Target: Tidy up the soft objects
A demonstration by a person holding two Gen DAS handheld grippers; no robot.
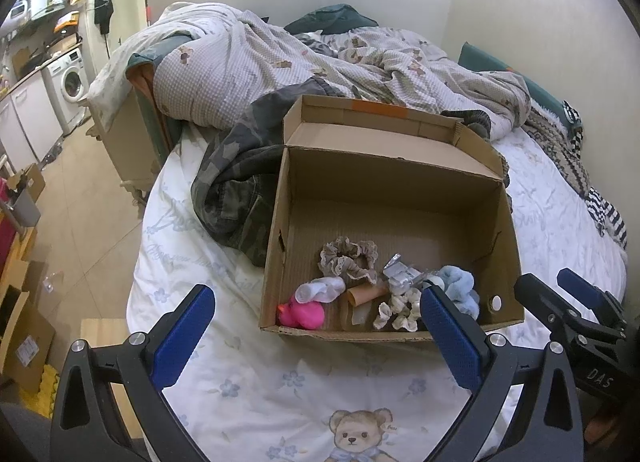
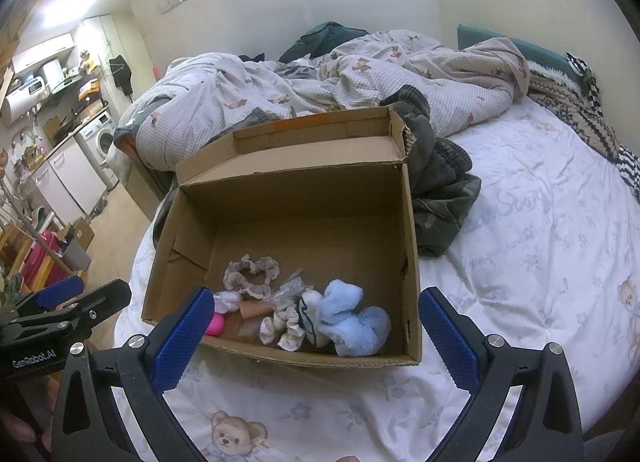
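An open cardboard box (image 1: 400,178) (image 2: 304,190) stands on the bed. At its near end lie a pink plush toy (image 1: 302,314) (image 2: 216,324), a beige lace scrunchie (image 1: 348,258) (image 2: 248,272), a white scrunchie (image 1: 400,312) (image 2: 280,328), a light blue fluffy toy (image 1: 460,288) (image 2: 352,318), a white sock (image 1: 322,289) and a crinkled clear wrapper (image 1: 400,272). My left gripper (image 1: 316,316) is open and empty, just in front of the box. My right gripper (image 2: 316,320) is open and empty, at the box's near edge. Each gripper also shows at the other view's edge.
The bed has a white bear-print sheet (image 1: 280,390) (image 2: 520,282). A camouflage garment (image 1: 236,182) (image 2: 436,182) lies behind the box, and a rumpled checked duvet (image 1: 248,58) beyond it. The bed edge drops to a tiled floor (image 1: 80,198) with boxes at the left.
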